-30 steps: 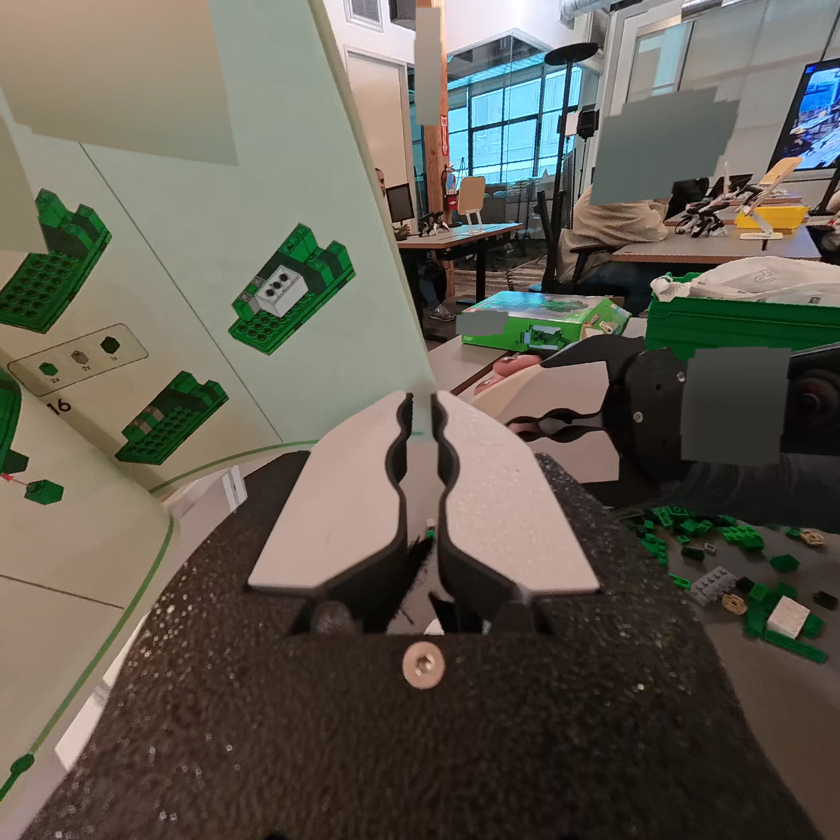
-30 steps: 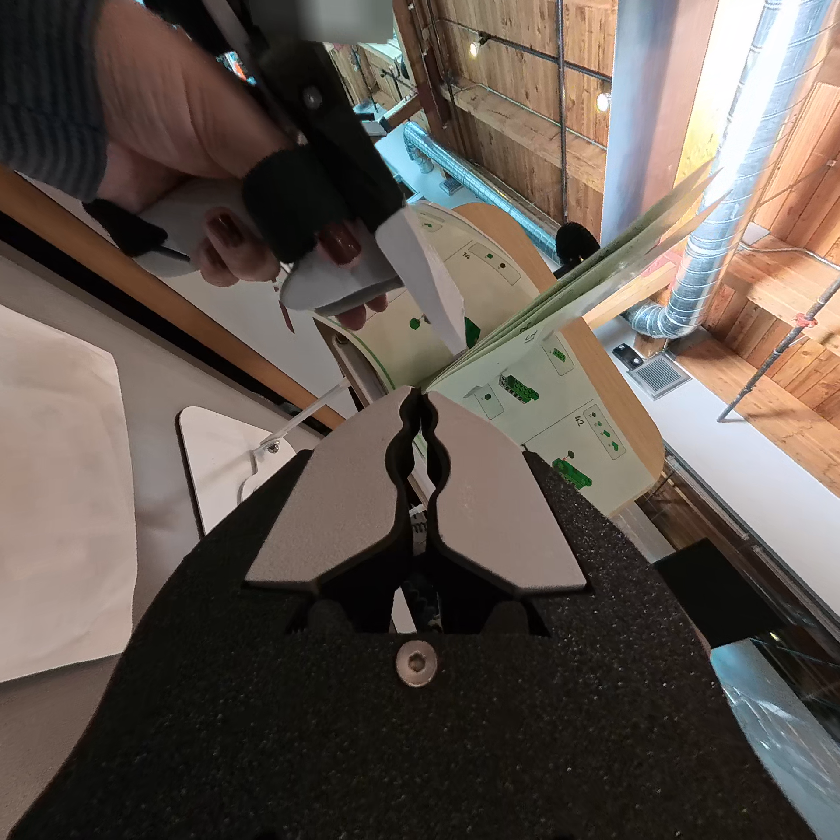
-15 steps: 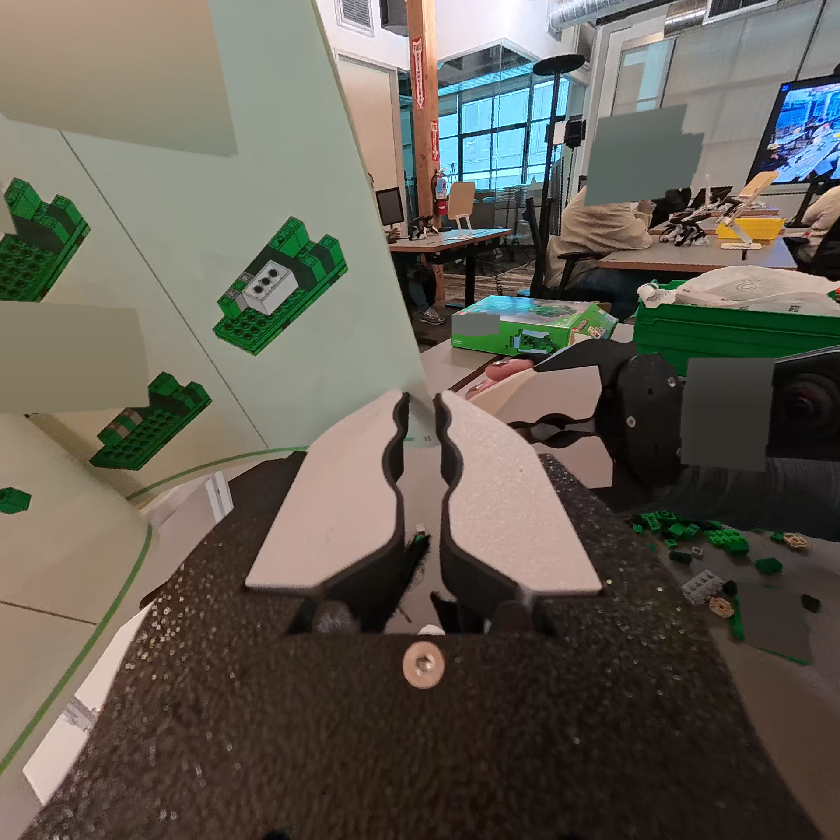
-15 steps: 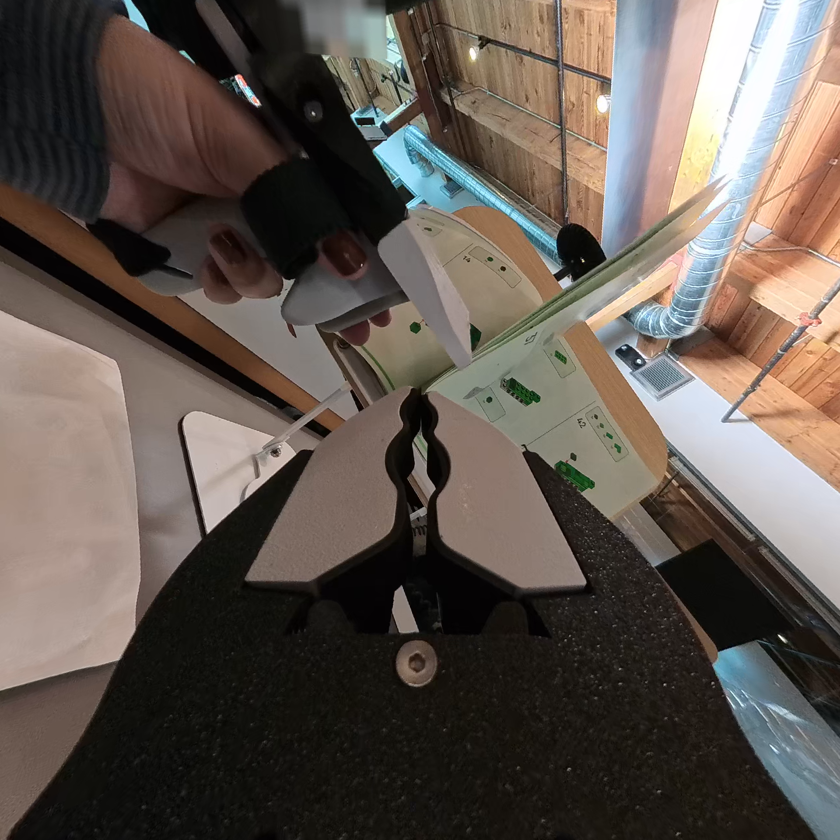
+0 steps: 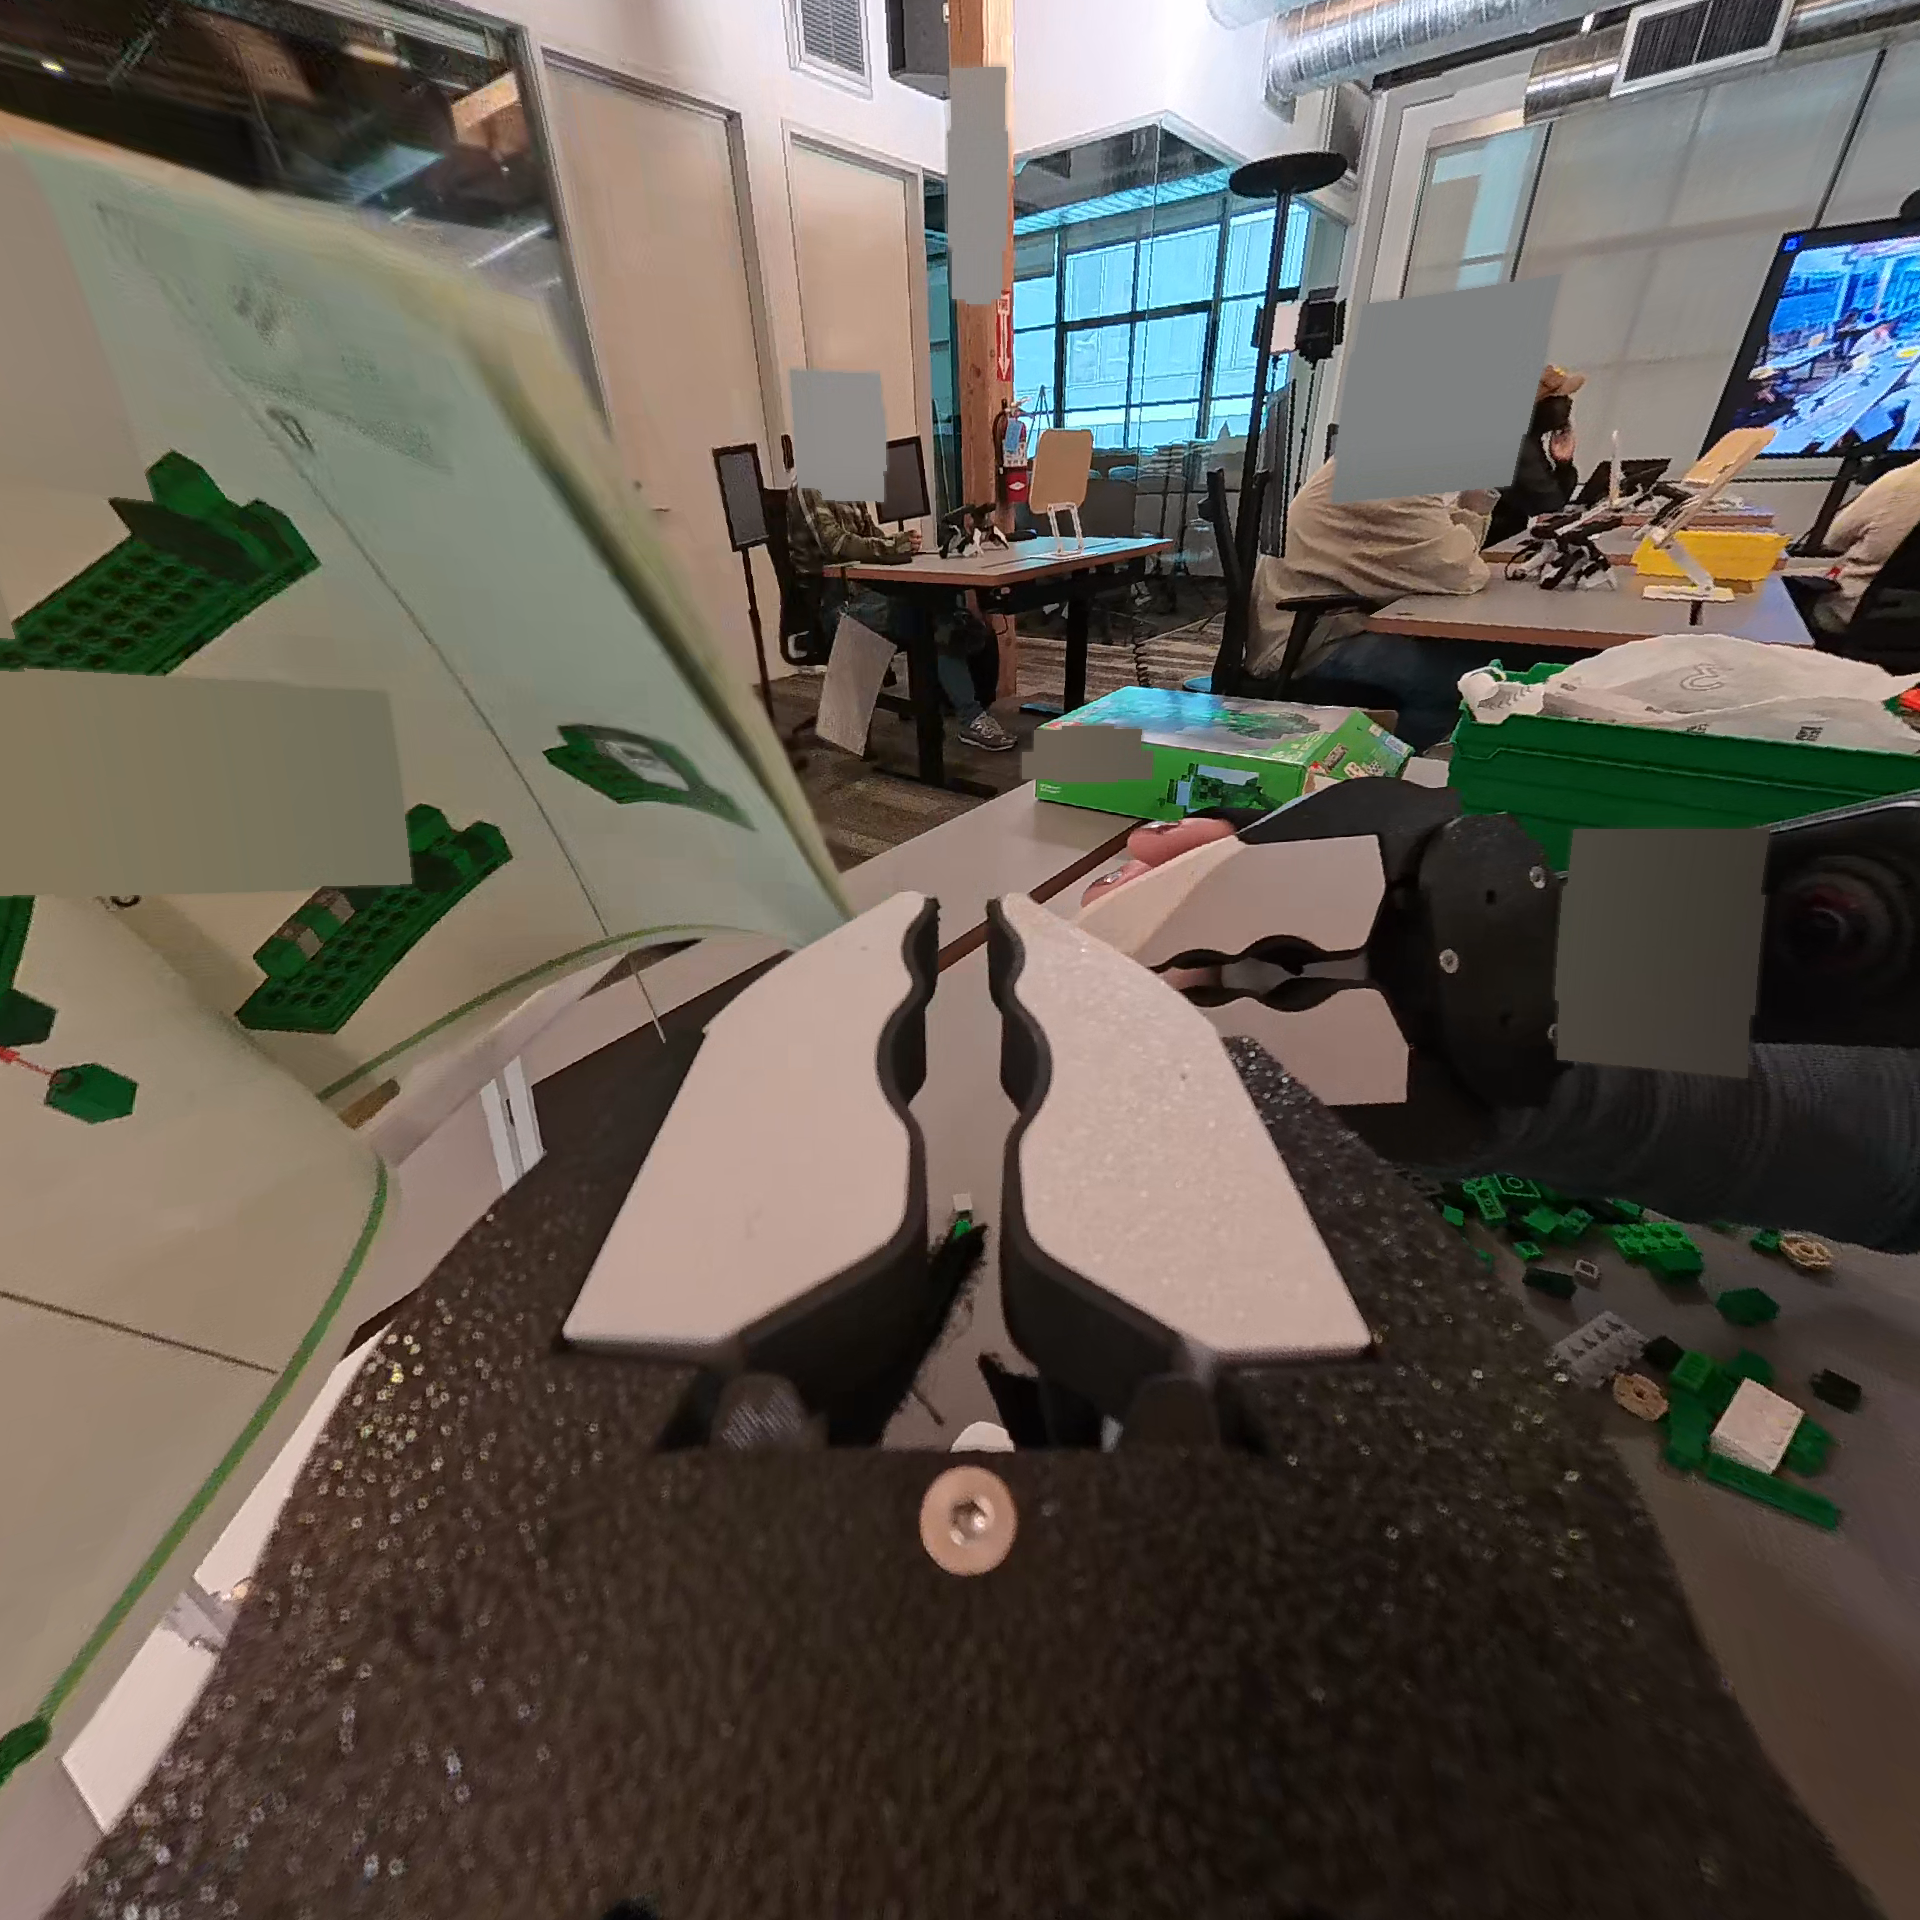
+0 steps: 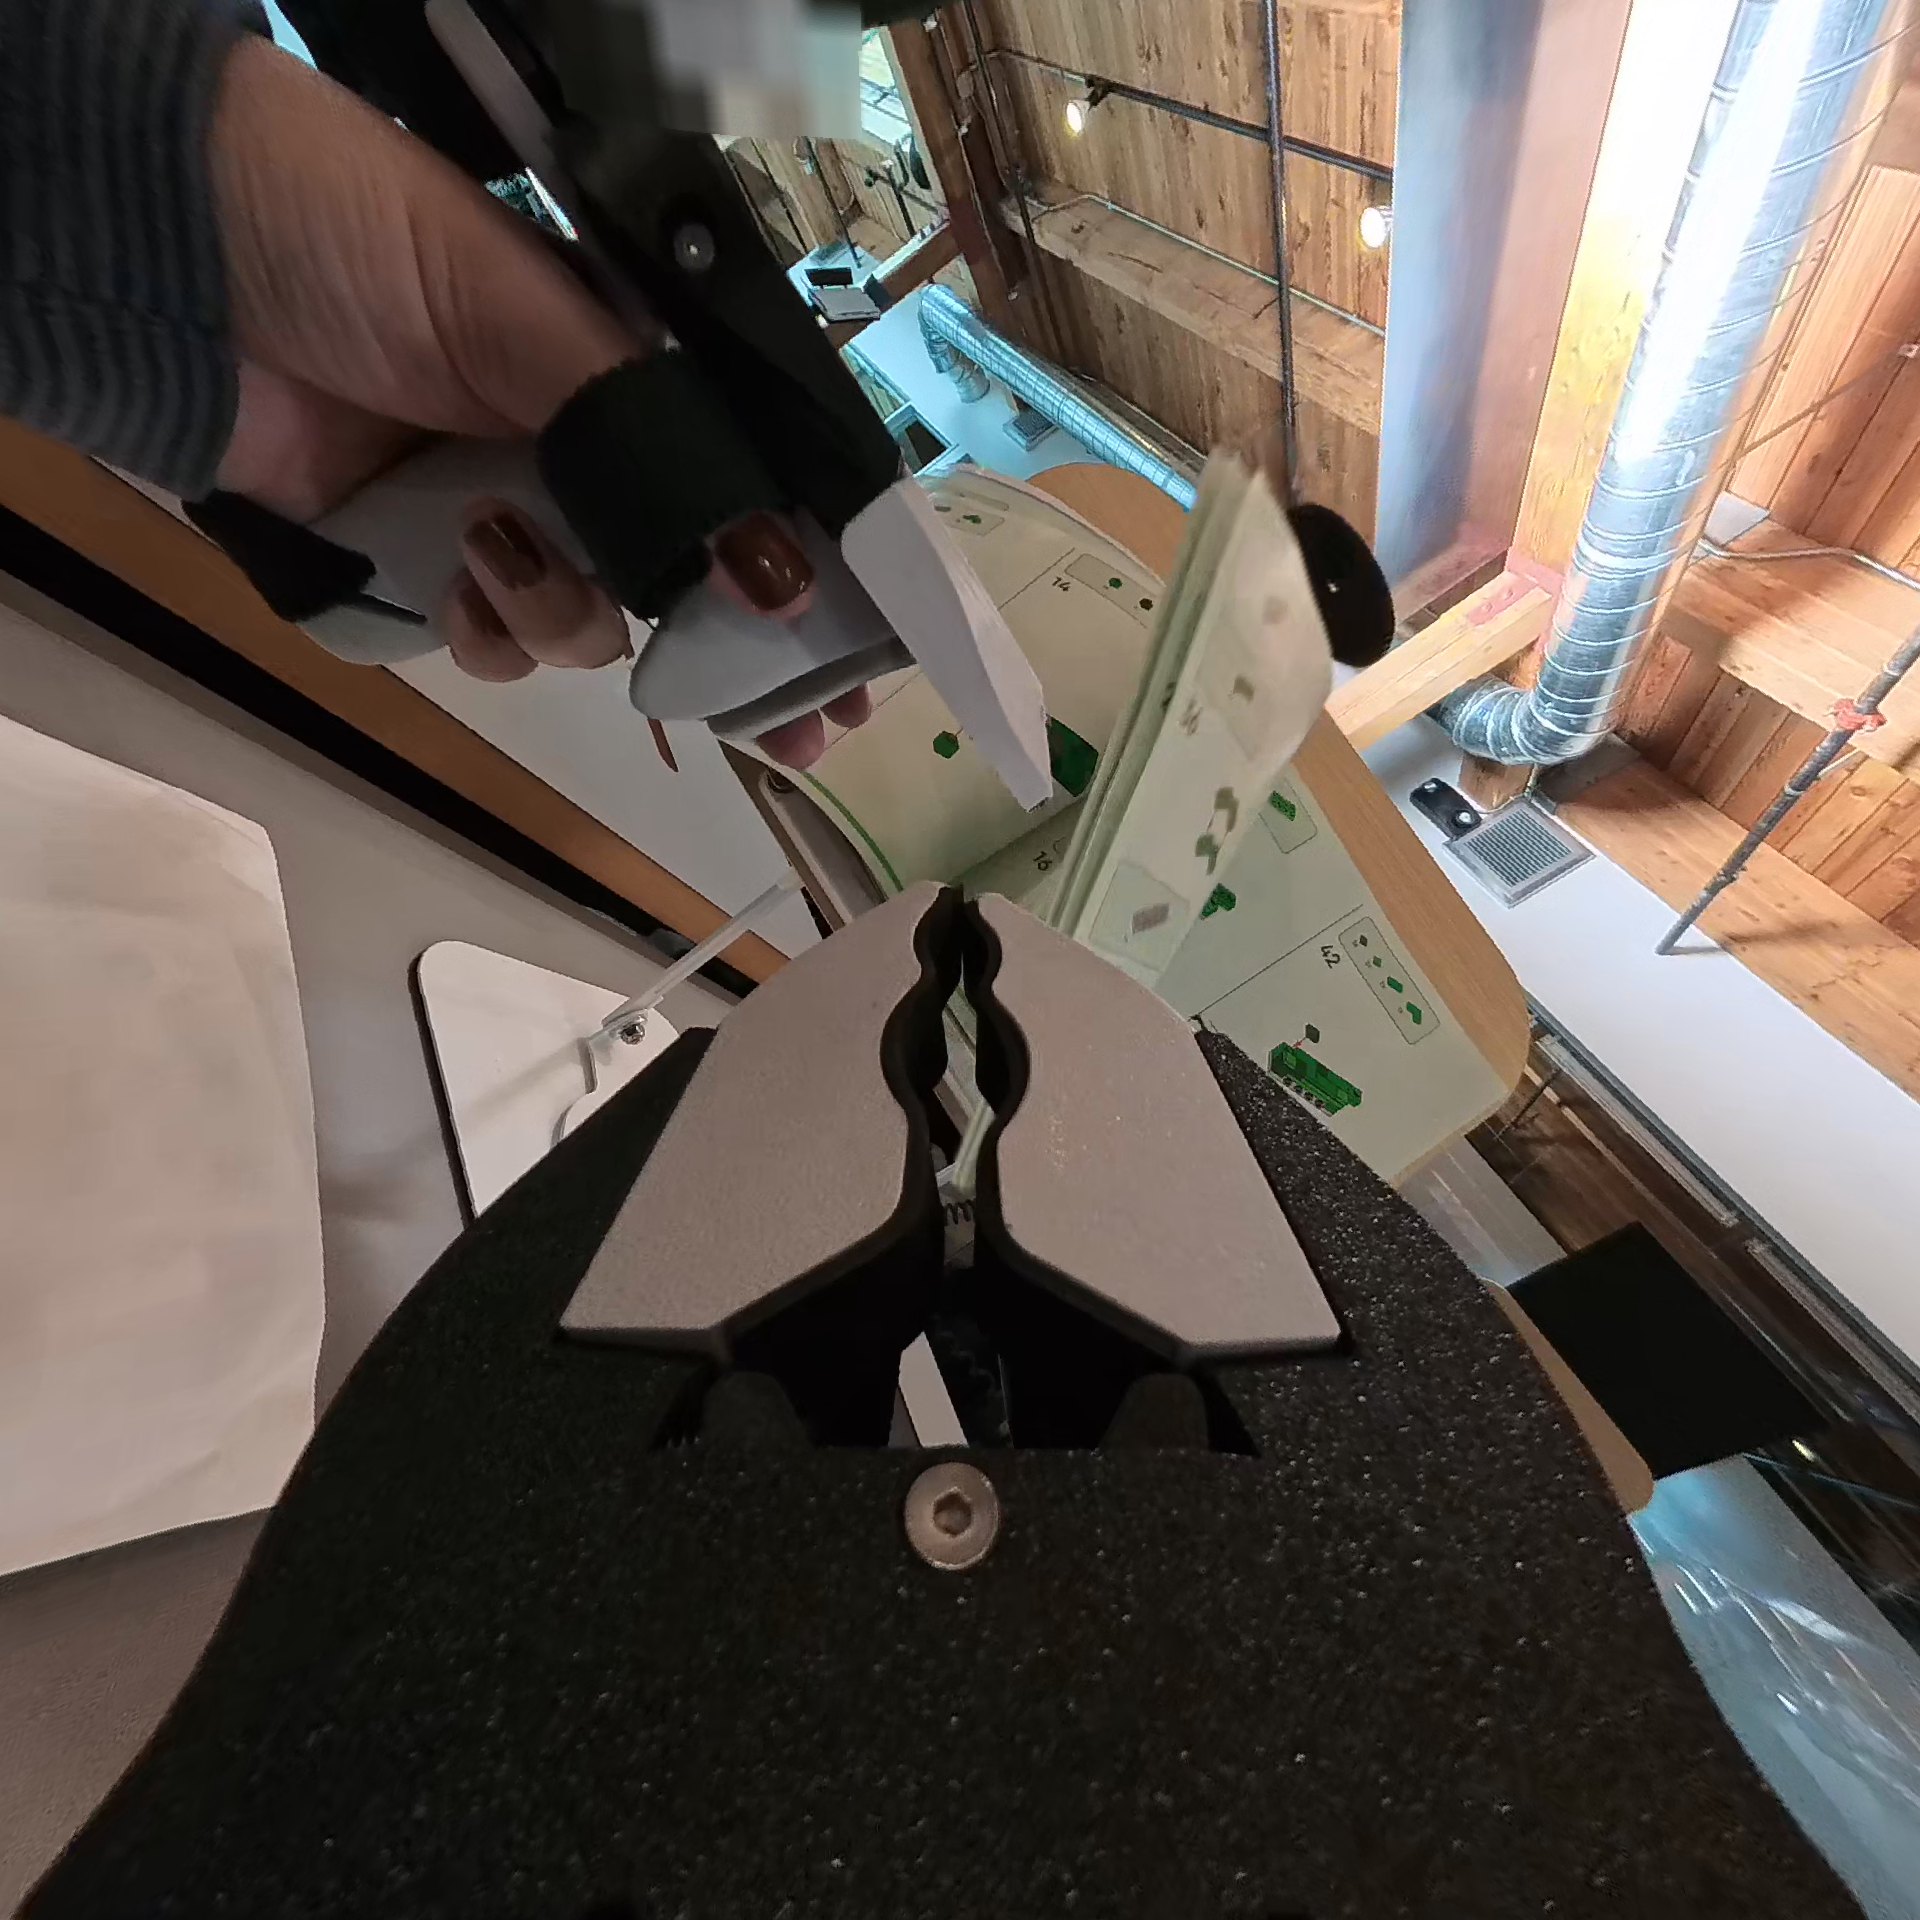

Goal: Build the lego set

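Note:
The instruction booklet [image 5: 312,727] stands open at the left of the left wrist view, with pictures of green builds on it. Its loose pages are blurred, and their lower corner is just left of my left gripper [image 5: 961,909]. That gripper is nearly shut with a narrow gap and nothing between the fingers. My right gripper [image 6: 958,904] is shut with its tips touching, right below the fanned pages [image 6: 1195,727] of the booklet. I cannot tell whether a page edge is caught in it. It also shows in the left wrist view [image 5: 1247,961], close on the right. Loose green bricks [image 5: 1714,1382] lie on the table at the right.
A green set box [image 5: 1216,758] and a green bin [image 5: 1662,769] stand at the table's far side. The booklet rests on a wooden stand [image 6: 1455,987] with a white base [image 6: 499,1039]. A white sheet [image 6: 125,1091] lies to the left. People sit at desks behind. My left and right fingertips are right by each other.
The page that stood at my left fingertips has swung away to the left and is blurred. In the right wrist view the fanned pages have tipped up steeper. Both grippers stay close together.

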A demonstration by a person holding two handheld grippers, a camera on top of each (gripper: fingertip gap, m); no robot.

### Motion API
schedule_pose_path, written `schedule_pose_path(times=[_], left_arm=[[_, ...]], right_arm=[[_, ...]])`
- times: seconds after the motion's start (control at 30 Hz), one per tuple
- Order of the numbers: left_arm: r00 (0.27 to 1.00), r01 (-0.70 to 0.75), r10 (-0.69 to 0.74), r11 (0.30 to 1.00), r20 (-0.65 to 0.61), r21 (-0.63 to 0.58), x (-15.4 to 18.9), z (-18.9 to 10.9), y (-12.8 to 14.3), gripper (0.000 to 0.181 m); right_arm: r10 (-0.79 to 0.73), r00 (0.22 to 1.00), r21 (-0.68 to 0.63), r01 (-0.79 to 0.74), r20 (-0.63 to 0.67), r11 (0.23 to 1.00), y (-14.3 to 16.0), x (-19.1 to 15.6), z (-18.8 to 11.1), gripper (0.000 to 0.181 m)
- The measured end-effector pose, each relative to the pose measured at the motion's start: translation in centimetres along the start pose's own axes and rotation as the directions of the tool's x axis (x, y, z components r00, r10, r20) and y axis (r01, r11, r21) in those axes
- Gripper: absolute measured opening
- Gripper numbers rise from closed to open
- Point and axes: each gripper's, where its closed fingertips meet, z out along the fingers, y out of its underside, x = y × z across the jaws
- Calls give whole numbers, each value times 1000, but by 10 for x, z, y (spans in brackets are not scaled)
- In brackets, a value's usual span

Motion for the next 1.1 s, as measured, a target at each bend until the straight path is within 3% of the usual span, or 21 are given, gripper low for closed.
schedule_pose_path(times=[0.3,0.43,0.63,0.83,1.1], left_arm=[[1000,-2,2,1000,10,10,-2,-1,-1,7],[1000,-15,15,1000,26,6,-2,0,-1,5],[997,-40,41,999,67,-16,-8,1,2,2],[996,-37,39,999,76,-24,-8,3,4,2],[992,-39,39,999,121,5,-10,6,-1,2]], right_arm=[[66,997,-53,-68,-43,996,15,7,1,0],[219,963,-115,-238,-155,964,46,27,-1,5],[466,838,-92,-507,-284,857,87,54,-17,9],[464,827,-89,-513,-318,854,70,75,-56,9],[529,774,-136,-600,-348,788,22,128,-146,9]])
